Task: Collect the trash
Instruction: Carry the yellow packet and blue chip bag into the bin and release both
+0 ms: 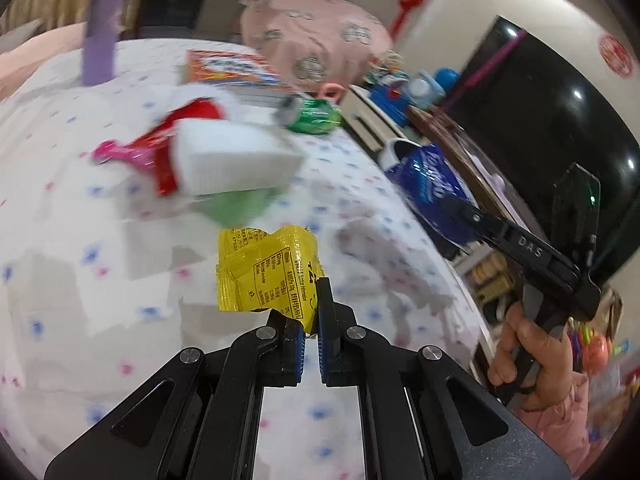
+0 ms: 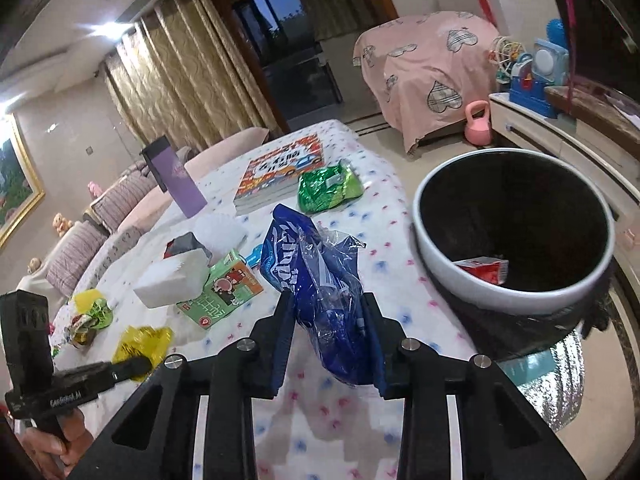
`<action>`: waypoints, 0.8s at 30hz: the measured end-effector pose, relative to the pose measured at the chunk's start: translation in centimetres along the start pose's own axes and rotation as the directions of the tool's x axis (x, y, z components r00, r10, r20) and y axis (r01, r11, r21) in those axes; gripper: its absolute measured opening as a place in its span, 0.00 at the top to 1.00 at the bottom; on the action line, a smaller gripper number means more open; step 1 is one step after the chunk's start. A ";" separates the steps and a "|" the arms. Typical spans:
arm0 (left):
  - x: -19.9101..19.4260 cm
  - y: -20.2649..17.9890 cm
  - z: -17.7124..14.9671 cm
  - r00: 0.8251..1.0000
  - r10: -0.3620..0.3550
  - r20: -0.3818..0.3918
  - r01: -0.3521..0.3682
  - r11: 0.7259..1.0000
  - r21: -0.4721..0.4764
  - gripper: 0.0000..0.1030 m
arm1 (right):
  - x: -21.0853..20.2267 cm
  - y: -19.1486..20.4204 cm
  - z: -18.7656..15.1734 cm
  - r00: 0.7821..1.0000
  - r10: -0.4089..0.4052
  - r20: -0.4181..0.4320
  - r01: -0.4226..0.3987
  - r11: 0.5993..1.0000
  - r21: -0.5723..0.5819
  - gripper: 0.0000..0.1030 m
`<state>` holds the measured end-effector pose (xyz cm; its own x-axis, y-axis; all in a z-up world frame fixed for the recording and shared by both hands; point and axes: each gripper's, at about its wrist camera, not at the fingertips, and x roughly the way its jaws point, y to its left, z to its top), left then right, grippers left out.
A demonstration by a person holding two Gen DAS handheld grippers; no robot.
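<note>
- L gripper (image 1: 311, 320): my jaws pinched tight on the yellow wrapper (image 1: 266, 270), which sticks up ahead of the tips, clear of the tablecloth (image 1: 60, 240).
- R gripper (image 2: 329, 320): jaws part-closed, clamped on the blue plastic bag (image 2: 320, 280); bag bulges up betw. the fingers.
- Bin (image 2: 440, 268): ahead-right of my R tool, near the bag; a red scrap (image 2: 484, 270) lies inside.
- Step, as I judge it: both pieces picked up, carry-to-bin phase.
- Next move needs: swing R over the rim, open, then bring L across.
- Still ahead on the cloth: green can (image 1: 312, 114), green carton (image 2: 222, 292), white foam block (image 2: 172, 282).
</note>
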<state>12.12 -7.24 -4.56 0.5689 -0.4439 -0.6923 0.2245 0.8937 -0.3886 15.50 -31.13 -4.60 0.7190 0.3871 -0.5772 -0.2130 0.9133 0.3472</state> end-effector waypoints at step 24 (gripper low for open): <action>5.2 -10.2 5.5 0.996 -0.085 -0.003 0.084 0.979 0.185 0.96 | -5.1 -6.6 1.1 0.988 -0.113 0.101 0.102 0.989 0.108 0.68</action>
<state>17.19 -18.29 -0.88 0.5455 -0.5187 -0.6583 0.4139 0.8497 -0.3266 14.00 -39.26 -3.15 0.8016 0.2668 -0.5351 -0.0657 0.9288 0.3647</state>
